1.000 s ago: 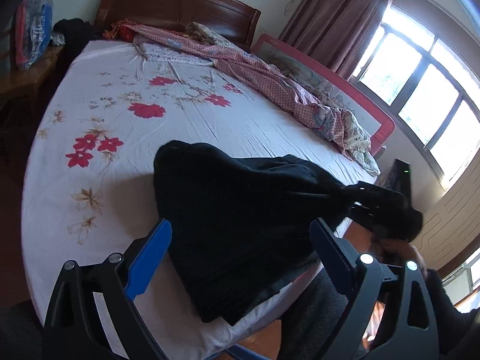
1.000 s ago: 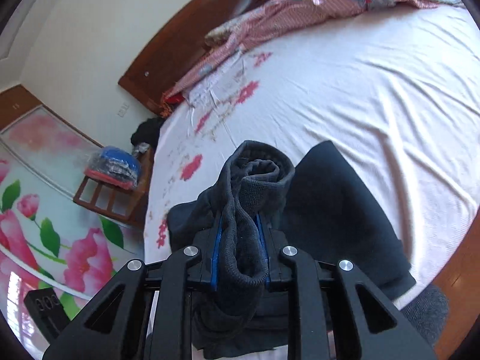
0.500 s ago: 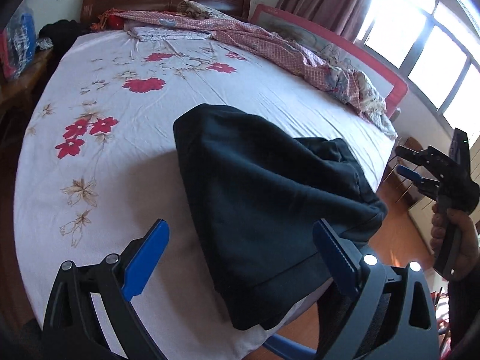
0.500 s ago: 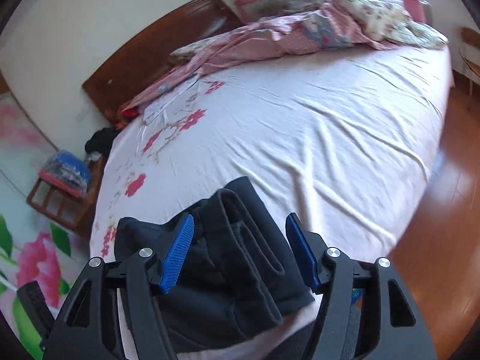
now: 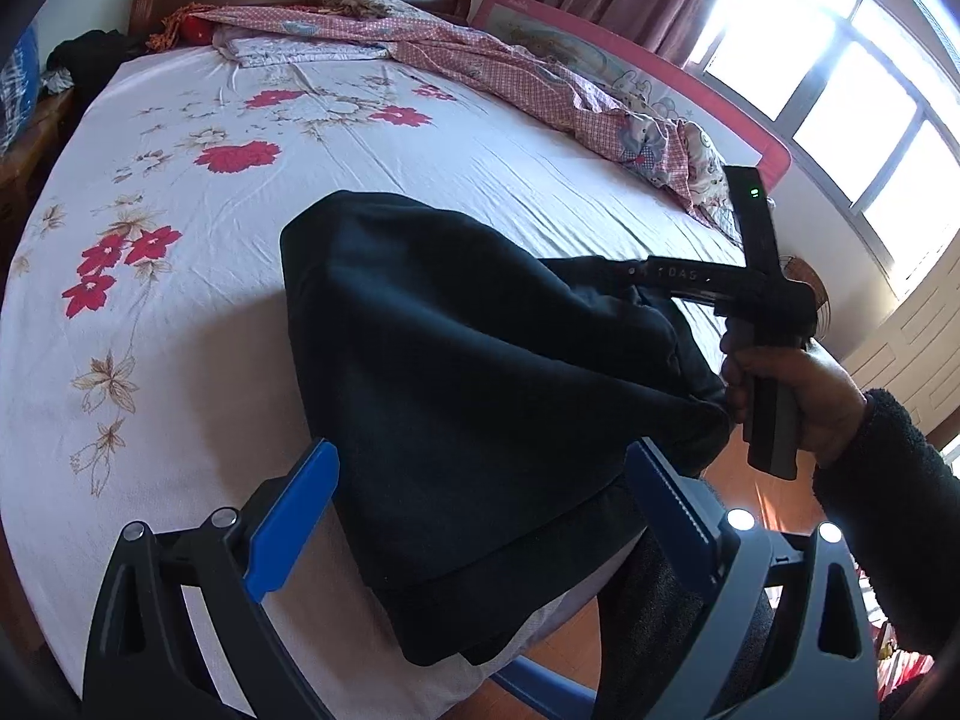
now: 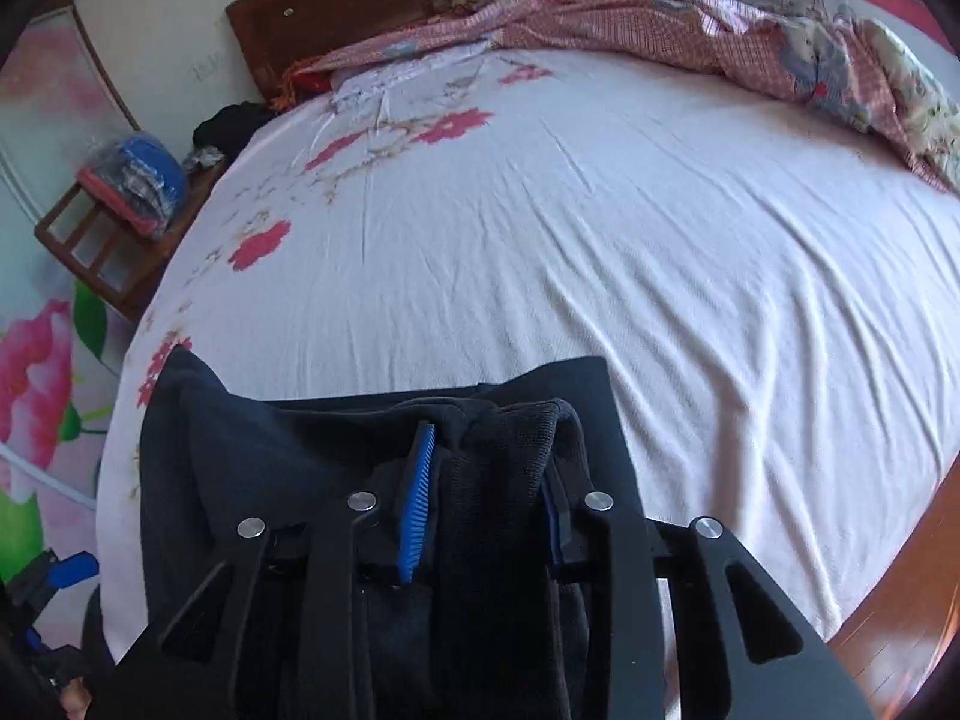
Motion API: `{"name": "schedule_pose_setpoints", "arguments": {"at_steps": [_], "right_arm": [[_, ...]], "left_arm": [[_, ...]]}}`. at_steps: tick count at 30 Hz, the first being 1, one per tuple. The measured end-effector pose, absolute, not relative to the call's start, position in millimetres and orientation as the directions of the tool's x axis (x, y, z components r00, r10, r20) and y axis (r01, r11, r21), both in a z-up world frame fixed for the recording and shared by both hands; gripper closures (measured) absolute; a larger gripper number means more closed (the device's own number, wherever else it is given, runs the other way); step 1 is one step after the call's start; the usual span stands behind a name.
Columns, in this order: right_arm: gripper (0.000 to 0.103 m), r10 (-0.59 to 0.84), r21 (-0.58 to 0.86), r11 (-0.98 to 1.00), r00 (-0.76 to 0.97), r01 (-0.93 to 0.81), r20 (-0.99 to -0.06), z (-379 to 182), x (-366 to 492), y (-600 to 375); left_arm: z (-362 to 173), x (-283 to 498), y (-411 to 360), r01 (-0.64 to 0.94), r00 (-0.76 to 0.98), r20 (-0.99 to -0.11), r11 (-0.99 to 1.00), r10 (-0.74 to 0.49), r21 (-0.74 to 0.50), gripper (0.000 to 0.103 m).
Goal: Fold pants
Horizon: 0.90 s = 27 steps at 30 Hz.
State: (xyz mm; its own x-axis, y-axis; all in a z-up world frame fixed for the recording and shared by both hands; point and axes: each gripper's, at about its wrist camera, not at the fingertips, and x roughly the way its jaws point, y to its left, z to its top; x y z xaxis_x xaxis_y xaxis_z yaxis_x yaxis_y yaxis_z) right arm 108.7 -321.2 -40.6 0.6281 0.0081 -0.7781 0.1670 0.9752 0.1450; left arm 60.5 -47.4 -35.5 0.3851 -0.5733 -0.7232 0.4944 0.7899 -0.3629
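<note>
Your right tongs (image 6: 486, 498) are closing on the ribbed waistband edge of the dark navy knit pants (image 5: 480, 408), bunched at the near edge of the white floral-sheeted bed (image 5: 420, 192). Left tongs (image 5: 480, 516) gape wide and empty, pants straight ahead between them, long axis running away up the bed.

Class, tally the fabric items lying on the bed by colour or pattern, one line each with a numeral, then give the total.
Black pants: 1
Pink checked quilt: 1
White folded cloth by the headboard: 1
Total: 3
</note>
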Motion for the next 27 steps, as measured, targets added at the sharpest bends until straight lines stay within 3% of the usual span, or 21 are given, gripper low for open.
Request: {"name": "schedule_pose_setpoints", "arguments": {"at_steps": [4, 7, 8, 9, 11, 13, 19, 21, 22, 23, 25, 26, 27], "right_arm": [[0.078, -0.221, -0.163, 0.975, 0.705, 0.149, -0.674, -9.3, 93.6, -290.3], [0.074, -0.278, -0.156, 0.957, 0.609, 0.245, -0.743, -56.1, 122.7, -323.8], [0.06, -0.262, -0.139, 0.957, 0.548, 0.256, -0.794, -79.6, 132.7, -335.2], [0.053, -0.22, -0.078, 0.959, 0.545, 0.272, -0.809, -86.7, 133.0, -345.0], [0.027, -0.232, 0.001, 0.928, 0.578, 0.373, -0.782, -68.7, 120.4, -364.1], [0.027, -0.165, 0.156, 0.893, 0.629, 0.423, -0.76, -46.8, 105.1, -381.0], [0.027, -0.197, 0.165, 0.904, 0.728, 0.394, -0.657, 8.4, 91.0, -364.1], [0.038, -0.069, 0.207, 0.939, 0.742, 0.273, -0.667, 3.4, 104.7, -349.8], [0.044, 0.06, 0.268, 0.947, 0.72, 0.178, -0.691, -7.0, 116.2, -340.4], [0.059, 0.12, 0.285, 0.95, 0.69, 0.129, -0.714, -19.1, 126.9, -331.0], [0.063, 0.053, 0.138, 0.985, 0.569, 0.107, -0.821, -53.0, 150.7, -312.6], [0.078, 0.027, 0.097, 0.989, 0.515, 0.109, -0.857, -72.8, 159.7, -313.1], [0.084, 0.01, 0.083, 0.988, 0.492, 0.127, -0.871, -85.6, 166.2, -320.2]], "left_arm": [[-47.8, 67.3, -43.2, 0.474, 0.399, -0.735, 0.809, -0.548, -0.346, 0.006], [-75.8, 79.9, -48.7, 0.418, 0.311, -0.778, 0.814, -0.546, -0.404, 0.006], [-83.1, 78.5, -52.6, 0.41, 0.306, -0.805, 0.833, -0.509, -0.371, 0.006], [-88.4, 75.2, -57.3, 0.433, 0.282, -0.82, 0.829, -0.498, -0.354, 0.006], [-91.7, 66.1, -61.3, 0.466, 0.284, -0.841, 0.832, -0.461, -0.299, 0.006], [-86.5, 56.2, -55.6, 0.486, 0.315, -0.829, 0.829, -0.461, -0.276, 0.006], [-59.3, 64.6, -37.6, 0.454, 0.392, -0.753, 0.823, -0.529, -0.341, 0.006], [-55.2, 72.0, -49.8, 0.504, 0.389, -0.739, 0.798, -0.551, -0.33, 0.006], [-56.3, 75.0, -56.9, 0.516, 0.392, -0.742, 0.797, -0.544, -0.313, 0.006], [-60.2, 78.9, -65.5, 0.528, 0.371, -0.749, 0.788, -0.55, -0.317, 0.006], [-70.3, 83.5, -78.1, 0.531, 0.322, -0.764, 0.775, -0.559, -0.343, 0.006], [-76.1, 82.4, -83.6, 0.534, 0.306, -0.78, 0.777, -0.546, -0.335, 0.006], [-80.1, 79.2, -89.9, 0.548, 0.288, -0.797, 0.774, -0.53, -0.317, 0.006]]}}
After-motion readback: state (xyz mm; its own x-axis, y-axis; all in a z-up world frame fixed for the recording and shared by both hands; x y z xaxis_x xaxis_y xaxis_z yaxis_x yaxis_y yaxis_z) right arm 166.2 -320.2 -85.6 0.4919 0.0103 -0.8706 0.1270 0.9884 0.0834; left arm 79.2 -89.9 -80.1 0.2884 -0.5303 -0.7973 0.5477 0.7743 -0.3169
